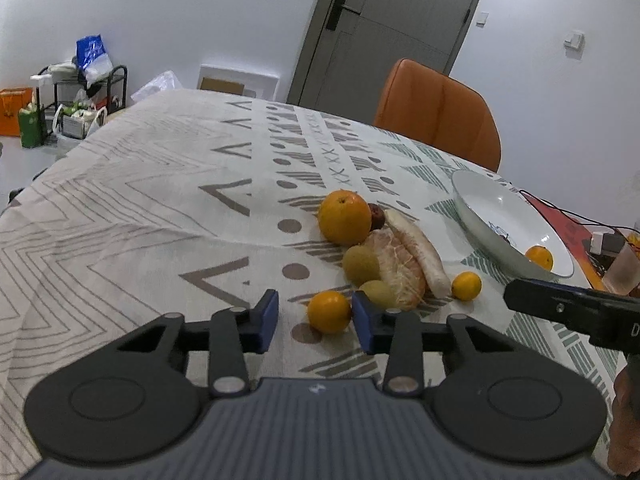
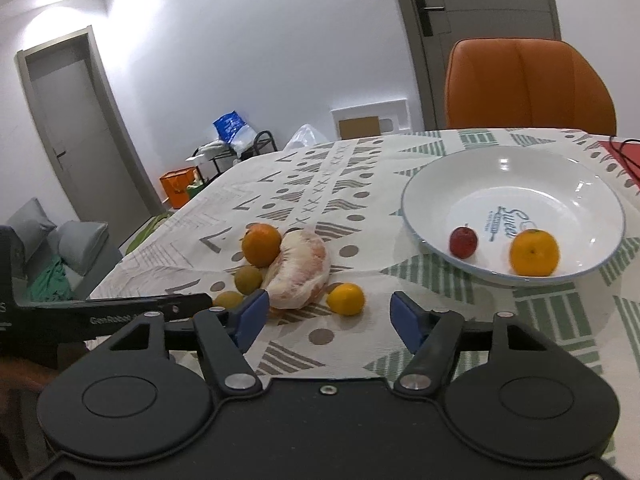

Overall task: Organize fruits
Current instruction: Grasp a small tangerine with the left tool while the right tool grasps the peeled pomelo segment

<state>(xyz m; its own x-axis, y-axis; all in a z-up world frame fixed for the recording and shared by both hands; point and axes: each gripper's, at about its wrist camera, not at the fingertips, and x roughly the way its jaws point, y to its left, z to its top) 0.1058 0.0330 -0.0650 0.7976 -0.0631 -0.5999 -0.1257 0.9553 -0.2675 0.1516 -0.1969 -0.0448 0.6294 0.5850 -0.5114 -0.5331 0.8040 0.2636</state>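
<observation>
A small orange (image 1: 329, 312) lies on the cloth between the blue pads of my left gripper (image 1: 316, 320); a gap shows on its left side, so the jaws stand open. Behind it is a heap: a big orange (image 1: 345, 216), peeled pomelo (image 1: 400, 272), two green fruits (image 1: 362, 266) and a dark red fruit (image 1: 377, 216). My right gripper (image 2: 328, 316) is open, low over the cloth, with another small orange (image 2: 346, 299) just ahead of its pads. The white plate (image 2: 408, 200) on the right holds an orange (image 2: 534, 252) and a red fruit (image 2: 463, 242).
An orange chair (image 2: 528, 84) stands behind the table's far edge. Cables and a red mat (image 1: 568, 228) lie right of the plate, with a plastic cup (image 1: 622, 272) nearby. In the right wrist view the left gripper's black body (image 2: 120, 312) crosses in from the left, close to the heap.
</observation>
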